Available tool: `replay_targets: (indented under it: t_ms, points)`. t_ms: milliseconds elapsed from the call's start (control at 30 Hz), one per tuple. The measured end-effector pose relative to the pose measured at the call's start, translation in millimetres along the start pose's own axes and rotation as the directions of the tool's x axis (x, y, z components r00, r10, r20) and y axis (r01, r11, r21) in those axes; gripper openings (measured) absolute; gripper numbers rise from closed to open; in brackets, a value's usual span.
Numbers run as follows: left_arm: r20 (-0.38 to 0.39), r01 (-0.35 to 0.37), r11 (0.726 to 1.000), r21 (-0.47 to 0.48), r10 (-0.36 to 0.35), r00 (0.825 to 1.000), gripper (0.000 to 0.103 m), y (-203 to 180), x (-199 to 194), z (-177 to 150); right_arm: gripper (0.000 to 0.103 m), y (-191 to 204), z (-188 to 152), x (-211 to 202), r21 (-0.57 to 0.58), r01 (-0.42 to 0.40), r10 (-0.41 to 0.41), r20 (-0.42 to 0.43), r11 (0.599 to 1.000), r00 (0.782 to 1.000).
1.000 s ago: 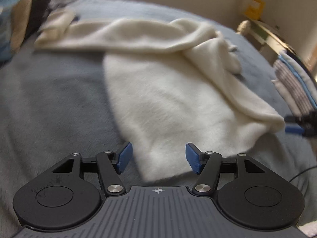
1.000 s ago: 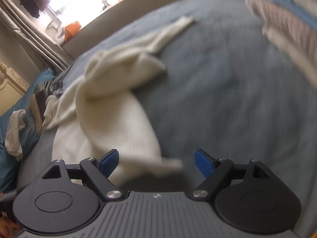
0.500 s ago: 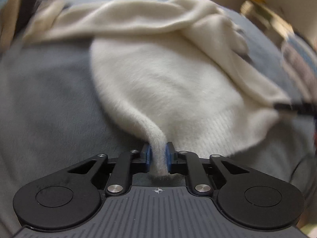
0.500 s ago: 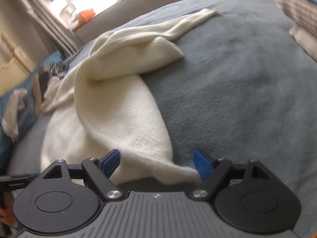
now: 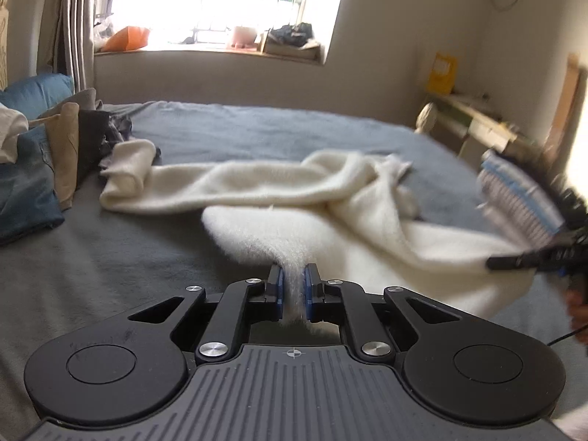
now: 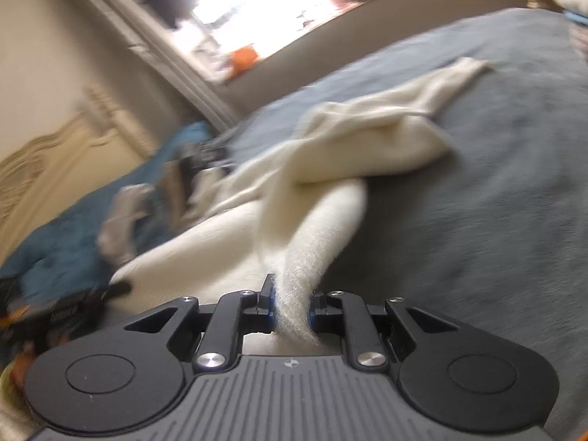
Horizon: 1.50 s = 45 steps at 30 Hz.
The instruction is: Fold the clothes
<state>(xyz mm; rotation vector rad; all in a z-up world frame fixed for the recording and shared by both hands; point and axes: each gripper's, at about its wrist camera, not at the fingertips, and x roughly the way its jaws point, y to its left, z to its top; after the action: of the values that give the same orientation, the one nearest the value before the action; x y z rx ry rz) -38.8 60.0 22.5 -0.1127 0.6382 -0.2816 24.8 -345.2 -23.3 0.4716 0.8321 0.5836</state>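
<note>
Cream sweater (image 5: 330,205) sprawls across the grey bed (image 5: 220,128), filling mid-frame. Left gripper (image 5: 293,296) has its jaws closed on a fuzzy hem; right gripper (image 6: 291,308) jaws likewise pinch the fabric, lower centre. Pillows (image 5: 29,169) sit far left.

Both hand-held grippers (image 5: 293,286) (image 6: 290,305) clamped.

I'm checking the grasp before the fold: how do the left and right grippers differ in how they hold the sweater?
The left gripper pinches a thin edge of the cream sweater; the right gripper clamps a thicker bunch, so its jaws stand wider apart. The left view sits level with the grey bed; the right view is tilted and blurred. Both are shut on the same sweater, with fabric poking back past the jaws.
</note>
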Motion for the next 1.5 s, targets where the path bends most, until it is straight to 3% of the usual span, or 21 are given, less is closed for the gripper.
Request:
replay_targets:
  t_ms: [167,267,367,433,533,633,700,833,967,1067,1200,1300,1367,1433,1467,1500]
  points:
    - [-0.054,0.048,0.999,-0.019,-0.049,0.997,0.008,16.1,-39.3,-7.8,0.016,21.5,-17.3,-30.2,-0.023,-0.133,0.131,-0.051,0.991,0.990]
    - [-0.157,0.059,0.996,-0.069,-0.069,0.985,0.008,27.6,-43.2,-33.3,0.016,5.5,-39.3,-41.6,0.050,-0.121,0.126,-0.117,0.991,0.985]
    - [-0.273,0.063,0.994,-0.092,-0.086,0.958,0.009,32.0,-20.4,-67.8,0.016,-21.1,-62.8,-36.6,0.173,-0.097,0.126,-0.166,0.980,0.978]
    - [-0.350,0.049,0.995,-0.091,-0.078,0.934,0.011,36.7,0.1,-85.3,0.017,-35.4,-75.6,-27.8,0.212,-0.034,0.079,-0.205,0.977,0.976]
    - [-0.435,0.015,0.994,-0.106,-0.060,0.898,0.011,46.7,16.4,-94.8,0.027,-48.4,-78.6,-18.6,0.210,0.063,0.008,-0.321,0.976,0.947]
    - [-0.420,0.001,0.996,-0.088,-0.038,0.907,0.019,57.9,-2.9,-83.9,0.045,-48.4,-61.0,-46.6,0.162,0.096,-0.042,-0.313,0.982,0.949]
    - [-0.399,-0.017,0.996,-0.084,-0.018,0.917,0.023,66.1,-15.2,-77.6,0.063,-46.4,-43.4,-69.8,0.142,0.104,-0.066,-0.255,0.984,0.965]
    - [-0.323,-0.028,0.996,-0.082,0.000,0.946,0.024,66.9,-0.3,-61.0,0.068,-32.8,0.2,-76.0,0.079,0.090,-0.079,-0.135,0.993,0.988]
    - [-0.268,-0.004,0.996,-0.092,-0.021,0.963,0.024,45.4,55.6,-50.3,0.069,-4.1,41.6,-13.2,0.006,-0.024,0.025,-0.122,1.000,0.992]
    - [-0.238,-0.004,0.995,-0.102,-0.021,0.971,0.024,28.3,95.5,-48.6,0.078,12.0,60.4,50.6,0.107,-0.105,0.122,-0.168,0.989,0.978]
    - [-0.221,-0.030,0.997,-0.077,0.013,0.975,0.024,15.3,124.0,-57.4,0.081,-0.6,70.0,123.2,0.349,-0.060,0.146,-0.226,0.935,0.963]
    - [-0.201,-0.038,0.995,-0.089,0.020,0.979,0.024,16.8,132.4,-67.1,0.082,-18.4,66.0,165.1,0.445,-0.003,0.125,-0.246,0.895,0.961]
    - [-0.176,-0.035,0.996,-0.088,0.020,0.984,0.024,18.1,133.9,-72.9,0.083,-28.2,62.6,189.2,0.502,-0.011,0.147,-0.233,0.865,0.961]
    - [-0.153,-0.021,0.996,-0.086,0.008,0.988,0.025,20.4,133.2,-77.0,0.077,-31.2,64.1,201.1,0.525,-0.016,0.147,-0.209,0.851,0.967]
    - [-0.142,-0.013,0.996,-0.091,0.000,0.990,0.025,21.6,132.7,-78.8,0.058,-28.7,67.3,203.8,0.509,-0.033,0.150,-0.191,0.860,0.970]
    - [-0.133,-0.004,0.994,-0.112,-0.011,0.991,0.025,24.4,132.2,-79.8,0.027,-24.5,73.4,203.8,0.483,-0.058,0.160,-0.171,0.873,0.972]
